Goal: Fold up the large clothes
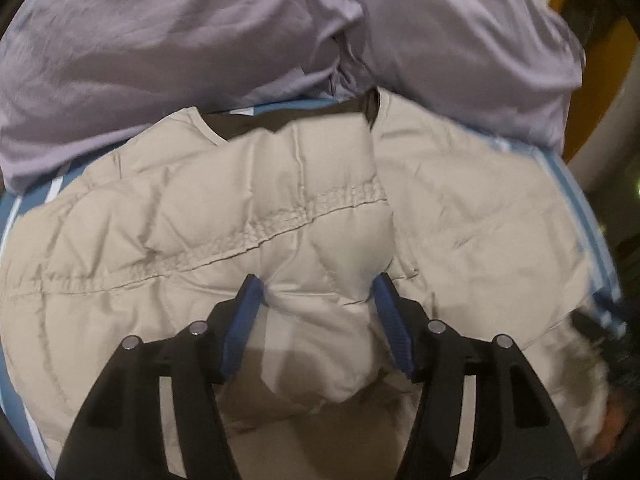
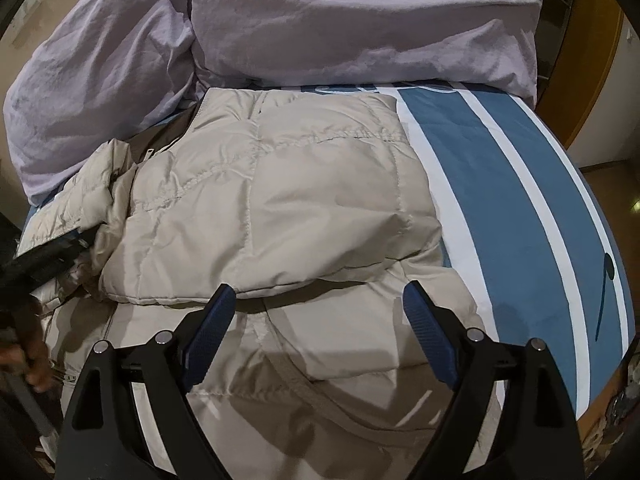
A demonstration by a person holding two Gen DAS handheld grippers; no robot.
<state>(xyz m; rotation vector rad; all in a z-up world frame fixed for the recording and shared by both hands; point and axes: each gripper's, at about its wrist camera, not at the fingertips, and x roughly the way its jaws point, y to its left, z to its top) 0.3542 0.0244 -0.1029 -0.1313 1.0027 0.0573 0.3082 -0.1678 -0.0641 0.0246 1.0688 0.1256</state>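
Note:
A beige quilted puffer jacket [image 1: 248,216] lies on a bed; it also shows in the right wrist view [image 2: 280,200], partly folded over itself. My left gripper [image 1: 318,286] has its blue pads [image 1: 244,320] on either side of a puffed fold of the jacket, jaws partly apart, pressing into the fabric. My right gripper [image 2: 318,292] is open and empty, just above the jacket's near folded edge. The left gripper also shows at the left edge of the right wrist view [image 2: 48,256].
A crumpled lilac duvet [image 1: 200,48] is piled along the far side of the bed [image 2: 340,24]. The blue sheet with white stripes [image 2: 500,184] lies to the right of the jacket. A wooden door frame [image 2: 596,80] stands at far right.

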